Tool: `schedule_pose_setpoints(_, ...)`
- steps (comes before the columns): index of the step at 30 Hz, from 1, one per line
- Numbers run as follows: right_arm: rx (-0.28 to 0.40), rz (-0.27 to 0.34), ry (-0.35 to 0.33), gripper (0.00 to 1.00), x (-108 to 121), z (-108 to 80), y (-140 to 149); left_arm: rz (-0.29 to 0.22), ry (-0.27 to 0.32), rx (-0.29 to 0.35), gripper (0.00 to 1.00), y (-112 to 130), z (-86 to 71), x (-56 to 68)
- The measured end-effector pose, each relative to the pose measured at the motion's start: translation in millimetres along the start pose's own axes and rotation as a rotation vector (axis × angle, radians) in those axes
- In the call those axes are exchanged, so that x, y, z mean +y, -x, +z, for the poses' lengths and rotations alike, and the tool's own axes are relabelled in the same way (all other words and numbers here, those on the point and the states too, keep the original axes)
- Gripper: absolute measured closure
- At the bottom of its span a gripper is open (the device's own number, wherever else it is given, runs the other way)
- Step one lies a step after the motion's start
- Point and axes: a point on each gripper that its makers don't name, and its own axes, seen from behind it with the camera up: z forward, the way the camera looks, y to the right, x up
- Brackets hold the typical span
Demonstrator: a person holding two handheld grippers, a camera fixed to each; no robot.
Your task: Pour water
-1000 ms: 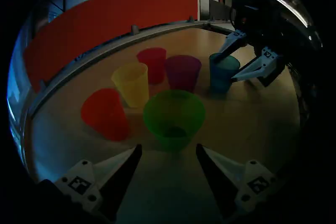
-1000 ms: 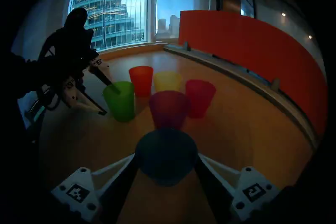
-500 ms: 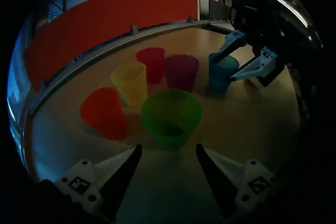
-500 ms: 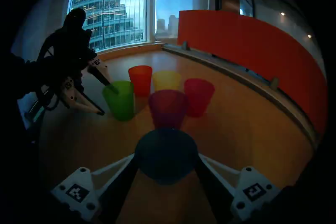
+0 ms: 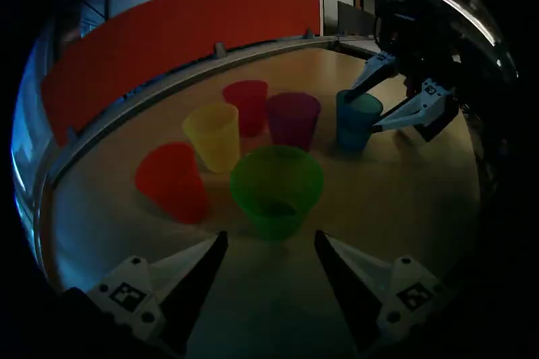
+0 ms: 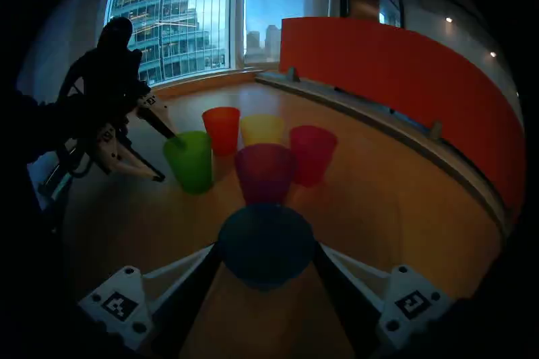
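six translucent plastic cups, smooth tapered cones, stand clustered on a glossy wooden table [image 5: 404,197]: an orange-red cup [image 5: 172,180], a yellow cup [image 5: 214,135], a crimson cup [image 5: 247,104], a purple cup [image 5: 293,118], a green cup [image 5: 276,187] and a blue cup [image 6: 266,244]. a matte orange partition [image 5: 168,29] runs along the table's far edge. the left gripper [image 5: 269,241] is spread wide, its pale wedge-shaped fingers apart from the green cup, which sits just ahead of the tips. the right gripper [image 6: 266,251] is closed to the blue cup's width, both fingers pressing its sides, at the near end of the cluster beside the purple cup.
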Motion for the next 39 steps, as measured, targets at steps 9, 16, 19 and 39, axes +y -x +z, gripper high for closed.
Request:
schedule_pose_setpoints(9, 0.002, 0.014, 0.035, 0.0, 2.1, -16.9, 10.7, -0.028, -0.03, 0.022, 0.04, -0.1, -13.4, -5.9)
schedule_pose_setpoints(16, 0.02, 0.041, 0.072, 0.0, 6.3, -34.4, 17.1, -0.057, -0.072, 0.054, 0.04, -2.6, -28.0, -14.7)
schedule_pose_setpoints(19, 0.031, 0.051, 0.088, 0.0, 8.0, -42.3, 18.7, -0.07, -0.093, 0.067, 0.05, -3.2, -34.5, -18.2)
schedule_pose_setpoints(39, 0.143, 0.13, 0.228, 0.0, 26.1, -89.9, 11.4, -0.152, -0.293, 0.197, 0.04, -17.5, -67.8, -62.1)
